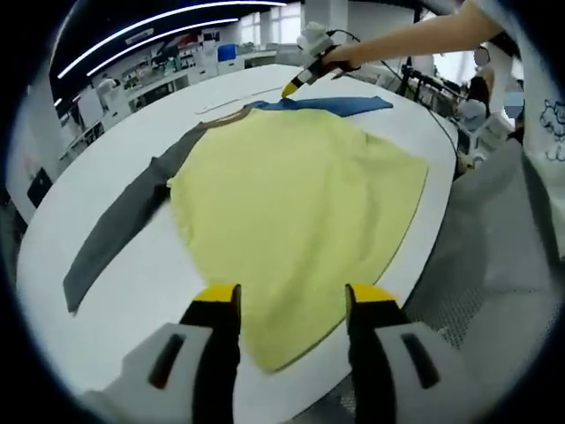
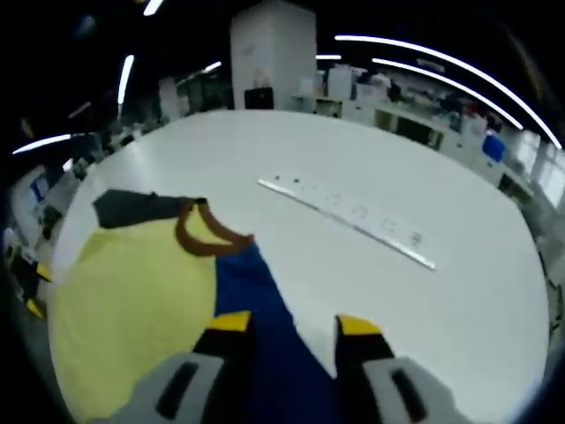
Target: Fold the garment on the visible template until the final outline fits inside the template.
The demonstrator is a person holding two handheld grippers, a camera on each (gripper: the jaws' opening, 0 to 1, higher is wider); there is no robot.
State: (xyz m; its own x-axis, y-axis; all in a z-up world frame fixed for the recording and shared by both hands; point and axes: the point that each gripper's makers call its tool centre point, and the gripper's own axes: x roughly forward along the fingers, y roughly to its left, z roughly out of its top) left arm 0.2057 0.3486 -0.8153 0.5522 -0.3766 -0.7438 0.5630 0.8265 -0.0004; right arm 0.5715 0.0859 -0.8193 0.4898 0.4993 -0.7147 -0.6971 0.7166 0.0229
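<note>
Left gripper view: the left gripper [image 1: 291, 305] was held apart over the yellow shirt's [image 1: 300, 203] hem, while the right gripper [image 2: 287, 327], seemingly apart, was poised above the blue sleeve [image 2: 265, 336].

White table [image 2: 371, 177] is lying bare on both sides of a ruler-like strip [image 2: 349, 219], giving open passage there. The spread garment [image 1: 291, 221] is occupying the near side, its grey sleeve [image 1: 124, 231] reaching across bare tabletop.

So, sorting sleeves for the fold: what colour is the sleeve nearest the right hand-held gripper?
Blue sleeve, clearest in the right gripper view.
</note>
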